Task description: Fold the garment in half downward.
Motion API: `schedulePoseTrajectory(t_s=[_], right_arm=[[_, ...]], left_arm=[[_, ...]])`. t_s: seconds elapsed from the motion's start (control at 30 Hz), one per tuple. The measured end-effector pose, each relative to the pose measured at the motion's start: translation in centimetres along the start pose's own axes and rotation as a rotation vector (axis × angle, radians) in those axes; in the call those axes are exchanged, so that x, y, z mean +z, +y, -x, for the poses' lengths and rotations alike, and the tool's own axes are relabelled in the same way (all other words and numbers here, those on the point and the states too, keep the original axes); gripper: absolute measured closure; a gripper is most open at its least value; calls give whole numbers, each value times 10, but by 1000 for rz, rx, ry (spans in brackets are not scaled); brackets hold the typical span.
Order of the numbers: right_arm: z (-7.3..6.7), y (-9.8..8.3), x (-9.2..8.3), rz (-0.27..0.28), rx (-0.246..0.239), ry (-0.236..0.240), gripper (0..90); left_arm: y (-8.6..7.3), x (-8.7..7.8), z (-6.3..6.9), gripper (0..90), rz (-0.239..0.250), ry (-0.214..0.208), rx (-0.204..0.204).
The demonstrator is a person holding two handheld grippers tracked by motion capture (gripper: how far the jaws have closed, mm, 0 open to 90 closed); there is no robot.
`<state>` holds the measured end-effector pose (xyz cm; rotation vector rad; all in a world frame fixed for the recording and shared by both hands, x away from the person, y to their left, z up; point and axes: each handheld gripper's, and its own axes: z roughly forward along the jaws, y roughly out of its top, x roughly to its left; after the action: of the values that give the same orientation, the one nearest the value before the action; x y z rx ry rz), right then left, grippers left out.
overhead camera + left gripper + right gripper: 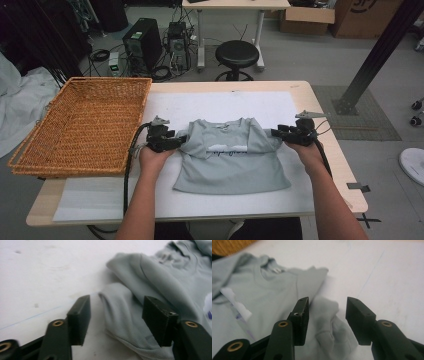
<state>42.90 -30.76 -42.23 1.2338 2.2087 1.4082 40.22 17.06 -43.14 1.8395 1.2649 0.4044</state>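
Note:
A grey T-shirt (pixel 232 160) with a white print on the chest lies flat, front up, on the white mat (pixel 220 102), collar toward the far side. My left gripper (pixel 182 141) rests at the shirt's left sleeve, and my right gripper (pixel 275 133) at its right sleeve. In the left gripper view the jaws (pixel 116 312) stand open, with the folded sleeve (pixel 120 302) lying loose between them. The right gripper view has its jaws (pixel 327 315) open too, the crumpled sleeve end (pixel 324 312) between them with no pad pressing on it.
A large wicker basket (pixel 85 125) takes up the left end of the table and overhangs its edge. Beyond the table stand a black stool (pixel 236 52), computer towers (pixel 142 42) and a slanted black post (pixel 370 60). Bare mat lies in front of the shirt.

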Motion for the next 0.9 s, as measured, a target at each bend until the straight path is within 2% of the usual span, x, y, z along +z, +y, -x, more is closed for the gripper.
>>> schedulePoseTrajectory(t_s=[0.07,0.1,0.17,0.23,0.3,0.33,0.4,0.43,0.53,0.6,0.67,0.77,0.8,0.83,0.9], right_arm=[[-3,6,-1,15,5,22,508],[-7,10,0,15,4,31,499],[-12,14,4,7,1,42,480],[-18,17,11,-2,3,46,463],[-19,18,16,-10,9,52,449],[-20,18,18,-15,3,45,447],[-21,18,22,-32,6,47,432],[-22,18,24,-33,10,51,432],[-26,19,32,-63,-6,35,438],[-26,18,39,-91,-10,22,469],[-25,15,45,-123,-5,17,526],[-25,12,51,-146,-24,26,717],[-25,12,51,-146,-29,23,769],[-26,11,50,-137,-37,27,809],[-29,11,45,-105,-52,31,828]], left_arm=[[3,-5,0,410,53,-12,-33],[4,-6,2,422,71,-19,-31],[10,-6,6,421,112,-65,-44],[17,-4,10,412,121,-95,-49],[23,1,15,393,132,-146,-62],[27,5,18,390,116,-153,-60],[33,14,25,386,90,-159,-31],[36,19,28,385,62,-158,-13],[41,36,34,380,-28,-102,38],[39,42,34,410,-41,-81,30],[37,50,34,447,-89,-59,21],[33,53,35,632,-125,-40,43],[32,51,36,725,-110,-47,55],[32,48,39,785,-94,-46,86],[32,41,42,833,-72,-61,128]])
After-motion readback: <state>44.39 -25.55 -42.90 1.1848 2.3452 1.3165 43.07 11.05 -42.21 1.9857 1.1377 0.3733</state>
